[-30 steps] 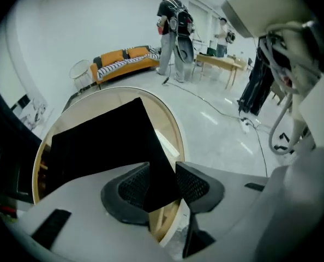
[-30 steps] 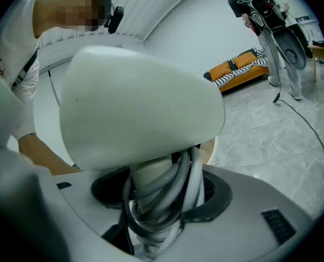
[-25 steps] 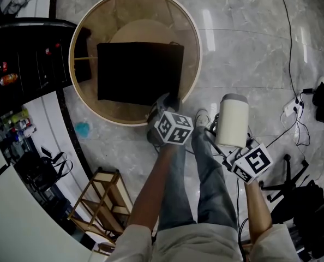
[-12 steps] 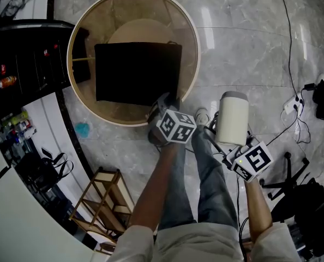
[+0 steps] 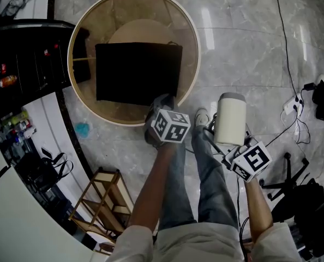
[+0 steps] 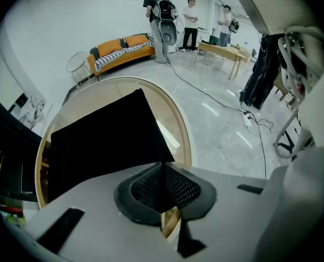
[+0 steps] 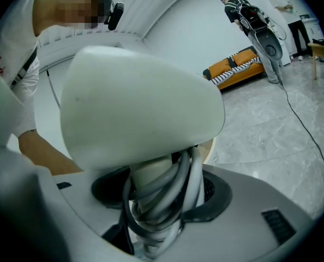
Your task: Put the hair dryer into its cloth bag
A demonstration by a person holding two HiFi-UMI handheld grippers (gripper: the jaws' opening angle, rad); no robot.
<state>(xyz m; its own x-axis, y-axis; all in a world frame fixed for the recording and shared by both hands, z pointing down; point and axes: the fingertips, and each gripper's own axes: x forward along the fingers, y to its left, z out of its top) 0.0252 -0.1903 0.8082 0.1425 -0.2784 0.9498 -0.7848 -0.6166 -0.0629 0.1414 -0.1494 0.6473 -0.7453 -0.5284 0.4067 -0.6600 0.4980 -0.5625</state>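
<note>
The left gripper [image 5: 160, 103] has just closed its jaws on the near corner of the cloth bag [image 5: 137, 72], which lies flat on the table [image 5: 197, 53]; the right gripper [image 5: 223, 145], clamped on the hair dryer [image 5: 231, 120], holds it near the bag's right side

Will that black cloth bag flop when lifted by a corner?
Probably floppy and light: the black cloth bag lies thin and flat on the round table. With the left tool just closed on its corner, that corner likely rises while the rest sags.
</note>
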